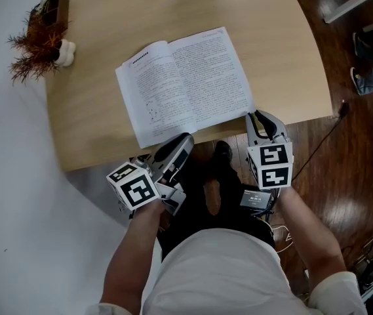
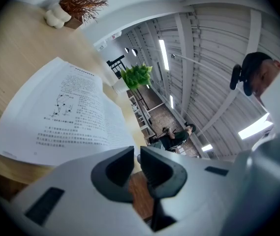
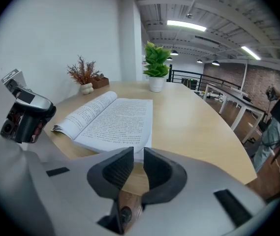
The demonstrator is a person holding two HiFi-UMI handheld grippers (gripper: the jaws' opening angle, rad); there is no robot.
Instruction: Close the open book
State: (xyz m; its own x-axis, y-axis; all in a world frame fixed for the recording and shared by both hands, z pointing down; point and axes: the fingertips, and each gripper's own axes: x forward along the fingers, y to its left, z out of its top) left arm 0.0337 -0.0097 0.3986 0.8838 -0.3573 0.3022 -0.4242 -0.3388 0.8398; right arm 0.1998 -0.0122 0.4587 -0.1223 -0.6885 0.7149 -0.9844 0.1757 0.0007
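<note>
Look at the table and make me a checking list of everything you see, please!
Surface: light wood table with a rounded edge.
Job's things: book, open with its pages up, near the front edge.
Clutter: dried plant at the far left corner; green plant in a white pot at the far edge.
Grippers: left gripper and right gripper are both shut with nothing between the jaws, at the table's front edge by the book.
Cables: black cable on the floor, right of the table.
Surroundings: dark wood floor; white wall beside the table.
</note>
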